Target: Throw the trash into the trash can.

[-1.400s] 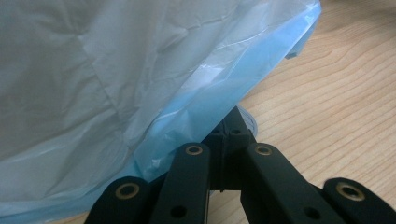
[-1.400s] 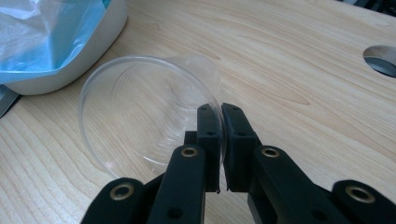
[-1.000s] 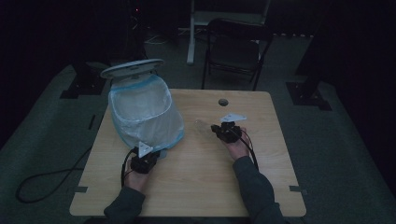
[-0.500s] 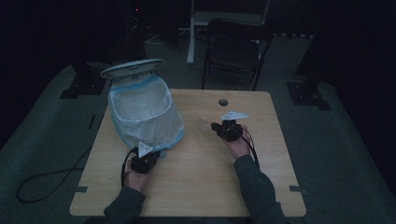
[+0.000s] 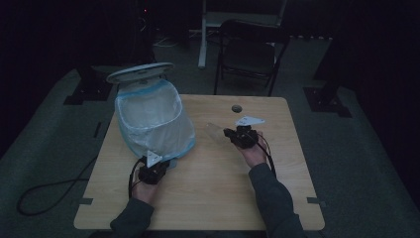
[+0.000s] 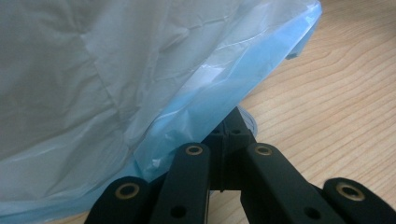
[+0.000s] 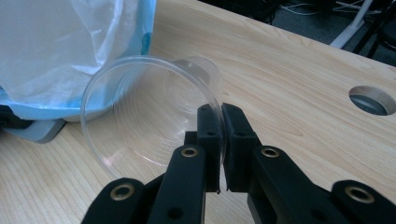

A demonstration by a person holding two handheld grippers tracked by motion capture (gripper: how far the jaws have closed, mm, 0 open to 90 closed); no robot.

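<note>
Clear plastic cup (image 7: 154, 116) hangs from the right gripper (image 7: 220, 122), jaws pressed together on its rim w/ the thin wall pinched between them, so the cup lies tipped sideways, mouth facing the camera and base pointing toward the bin (image 5: 151, 116). Landmark = that bin: a white bin lined w/ a pale blue-edged bag (image 6: 140, 84), tipped over on the wooden table (image 5: 208, 193), its lid (image 5: 140, 73) flipped open at the far end. Cup sits just beside the bin's near-right side in the high view (image 5: 217, 131), not yet inside. Left gripper (image 5: 152, 171) is at the bin's near end; its jaws are closed on a fold of the bag's blue edge (image 6: 219, 116), prob. to hold the liner taut and keep the bin steady while the other hand works. Rim grip on the cup makes sense: light, thin wall, easy to carry and drop. Judging by the layout, next step is likely moving the cup into the bag opening, which is not visible from the gripper views.
</note>
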